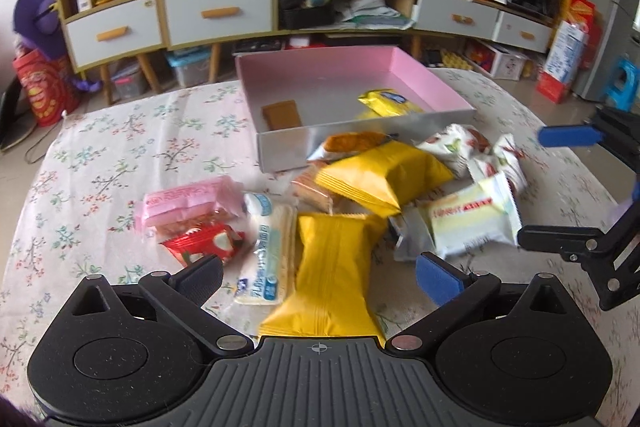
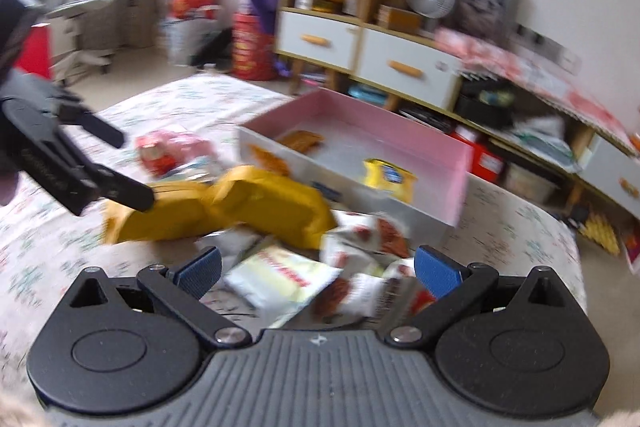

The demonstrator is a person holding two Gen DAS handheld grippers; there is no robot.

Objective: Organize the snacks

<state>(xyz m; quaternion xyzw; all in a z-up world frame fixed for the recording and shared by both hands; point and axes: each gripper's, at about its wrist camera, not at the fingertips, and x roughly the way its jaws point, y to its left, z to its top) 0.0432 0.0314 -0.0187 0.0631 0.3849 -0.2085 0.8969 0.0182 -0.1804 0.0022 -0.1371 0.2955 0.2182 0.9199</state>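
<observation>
Snacks in crinkled plastic wrappers lie in a heap on the flower-printed tablecloth (image 1: 120, 155), just in front of the near wall of the shallow pink-lined cardboard box (image 1: 436, 77). Inside the box lie a small yellow packet (image 1: 386, 103) and a brown biscuit (image 1: 281, 114). The left gripper (image 1: 320, 277) hangs with its jaws wide apart over a long yellow pillow pack (image 1: 332, 267). The right gripper (image 2: 316, 269) is also spread wide, above a pale cream wafer packet (image 2: 280, 277) and white-and-red packets (image 2: 368, 235).
</observation>
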